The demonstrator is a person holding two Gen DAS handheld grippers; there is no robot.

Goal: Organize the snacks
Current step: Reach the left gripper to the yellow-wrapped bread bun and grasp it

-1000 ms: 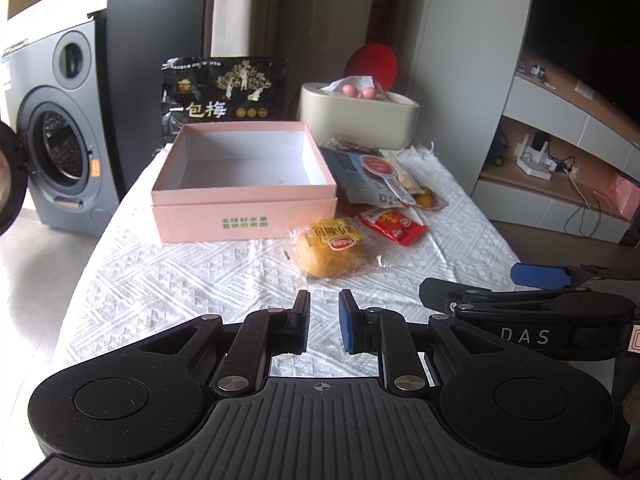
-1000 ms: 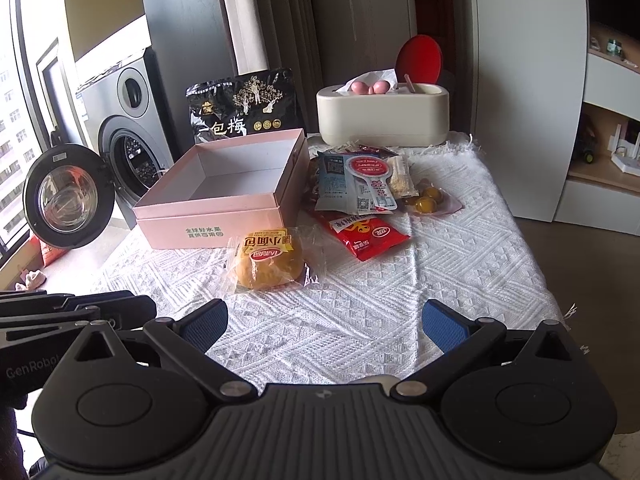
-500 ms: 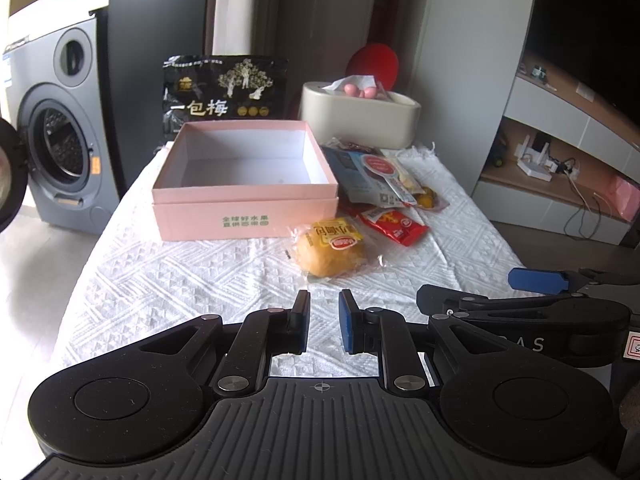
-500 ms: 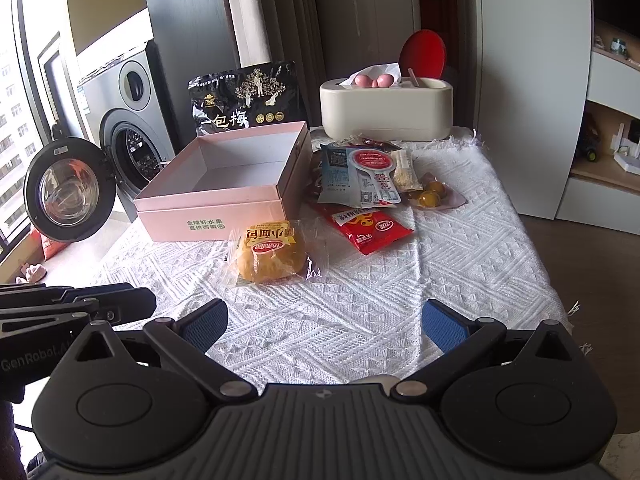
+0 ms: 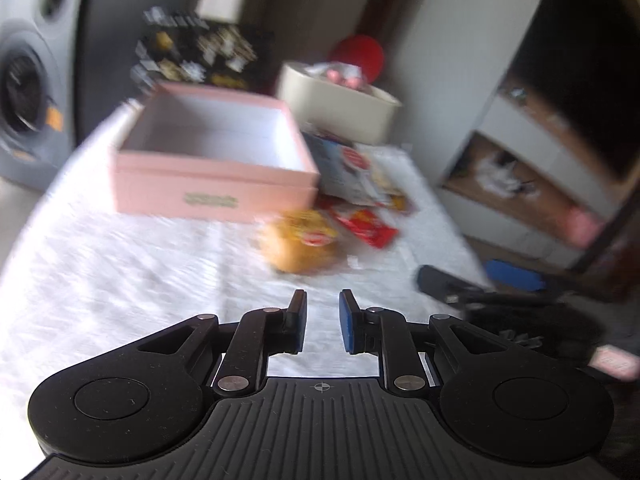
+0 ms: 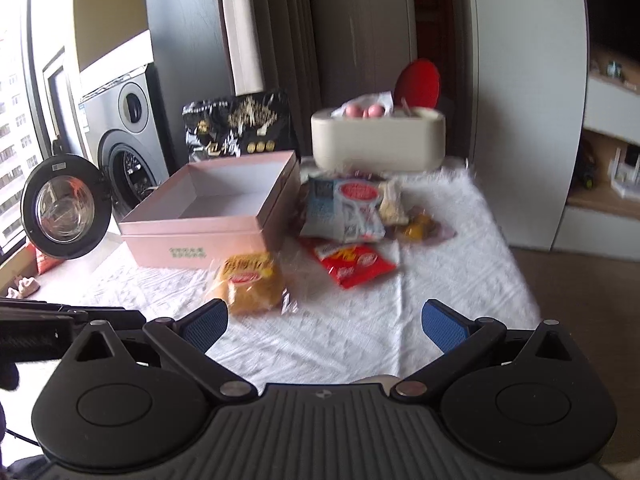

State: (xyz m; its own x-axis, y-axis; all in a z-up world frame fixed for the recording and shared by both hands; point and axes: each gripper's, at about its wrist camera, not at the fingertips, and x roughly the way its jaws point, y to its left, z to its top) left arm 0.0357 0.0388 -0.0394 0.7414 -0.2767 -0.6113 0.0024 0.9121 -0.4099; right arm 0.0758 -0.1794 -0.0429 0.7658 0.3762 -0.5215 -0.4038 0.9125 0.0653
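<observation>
I see a washer (image 6: 128, 136) w/ open door far left, a black bag (image 6: 240, 128) behind the pink box (image 6: 208, 216) & a cream tub (image 6: 378, 142) holding pink balls far right. Only the rt view shows the door glass; the left view's blurred. Box holds nothing. Yellow bun pack (image 6: 250, 286) lies just near of the box, red pack (image 6: 352, 262) & blue pack (image 6: 344, 208) to its right. Left gripper (image 5: 322, 320) nearly together, empty; right gripper (image 6: 324, 322) wide apart, empty.
</observation>
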